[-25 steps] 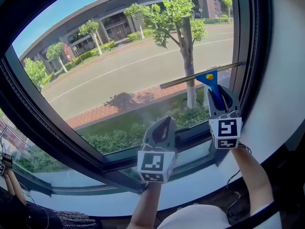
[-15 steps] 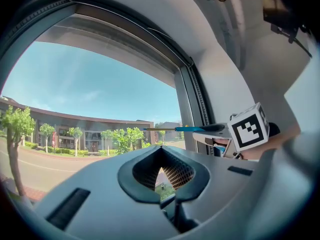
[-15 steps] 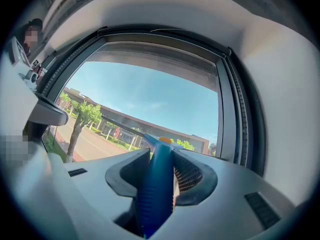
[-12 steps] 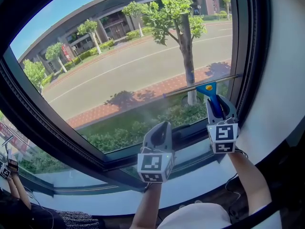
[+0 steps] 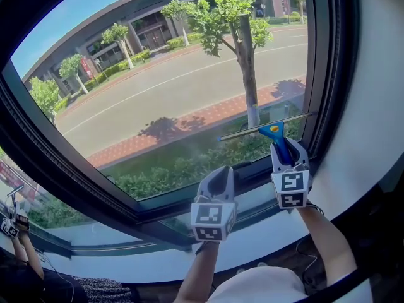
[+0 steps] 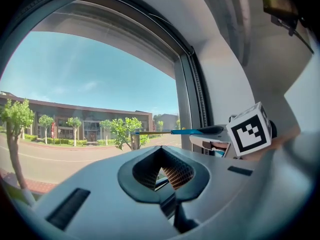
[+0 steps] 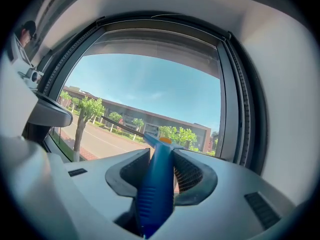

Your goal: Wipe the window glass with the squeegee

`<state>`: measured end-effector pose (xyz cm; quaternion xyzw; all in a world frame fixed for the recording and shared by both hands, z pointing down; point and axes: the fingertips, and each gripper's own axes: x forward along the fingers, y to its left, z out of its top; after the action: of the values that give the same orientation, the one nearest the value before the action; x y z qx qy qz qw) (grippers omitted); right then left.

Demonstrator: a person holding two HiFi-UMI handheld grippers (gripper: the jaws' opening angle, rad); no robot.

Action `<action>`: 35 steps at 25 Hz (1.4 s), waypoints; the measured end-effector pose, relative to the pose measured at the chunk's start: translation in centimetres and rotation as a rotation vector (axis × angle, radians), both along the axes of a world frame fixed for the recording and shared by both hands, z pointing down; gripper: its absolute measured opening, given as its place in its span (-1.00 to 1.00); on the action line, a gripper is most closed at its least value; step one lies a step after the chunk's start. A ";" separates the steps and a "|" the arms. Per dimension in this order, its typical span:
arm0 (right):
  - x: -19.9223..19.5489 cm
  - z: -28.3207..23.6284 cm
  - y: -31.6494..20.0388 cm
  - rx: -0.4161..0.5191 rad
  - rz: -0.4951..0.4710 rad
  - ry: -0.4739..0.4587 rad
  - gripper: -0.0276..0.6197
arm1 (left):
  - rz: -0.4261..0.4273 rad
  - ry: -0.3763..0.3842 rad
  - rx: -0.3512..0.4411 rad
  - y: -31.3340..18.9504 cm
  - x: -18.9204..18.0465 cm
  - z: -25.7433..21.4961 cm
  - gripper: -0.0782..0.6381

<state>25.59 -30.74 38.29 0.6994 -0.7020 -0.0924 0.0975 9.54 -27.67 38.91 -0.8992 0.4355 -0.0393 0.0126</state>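
The squeegee has a blue handle (image 5: 278, 141) and a long thin blade (image 5: 265, 126). The blade lies slightly tilted against the window glass (image 5: 164, 93), low at the pane's right side, just above the bottom frame. My right gripper (image 5: 285, 147) is shut on the handle (image 7: 157, 179), and the blade (image 7: 122, 126) reaches up and left from it. My left gripper (image 5: 221, 172) is to the left and a little lower, by the lower frame. It is shut with nothing in it (image 6: 161, 151). From there the squeegee (image 6: 170, 132) shows to the right.
The dark window frame (image 5: 328, 74) runs close on the right, with a white wall (image 5: 372, 106) beyond it. A dark crossbar (image 5: 151, 210) and a lower pane lie under the grippers. Another person's arm (image 5: 17, 245) with a marker cube shows at the bottom left.
The right gripper has drawn the squeegee down the glass, from mid-height to just above the bottom frame. The left gripper has shifted slightly right and down.
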 end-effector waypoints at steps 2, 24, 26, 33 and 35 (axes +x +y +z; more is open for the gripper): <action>-0.1 1.2 0.2 -0.019 0.000 -0.001 -0.45 | 0.006 -0.014 -0.007 0.4 0.3 0.8 -0.78; 1.0 8.4 -0.5 -0.176 -0.021 0.037 -0.45 | -0.008 -0.025 -0.075 0.1 0.6 3.4 -0.78; 0.8 9.1 -0.4 -0.189 -0.026 0.051 -0.45 | -0.011 -0.025 -0.075 0.2 0.4 3.5 -0.78; 0.7 10.8 -0.4 -0.226 -0.031 0.050 -0.45 | -0.026 -0.028 -0.075 0.3 0.0 3.7 -0.78; 0.7 11.2 -0.4 -0.236 -0.033 0.042 -0.45 | -0.031 -0.028 -0.078 0.3 -0.1 3.7 -0.78</action>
<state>26.25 -31.18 49.49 0.6692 -0.7174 -0.0251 0.1922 9.44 -27.41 42.65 -0.8915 0.4474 -0.0689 -0.0168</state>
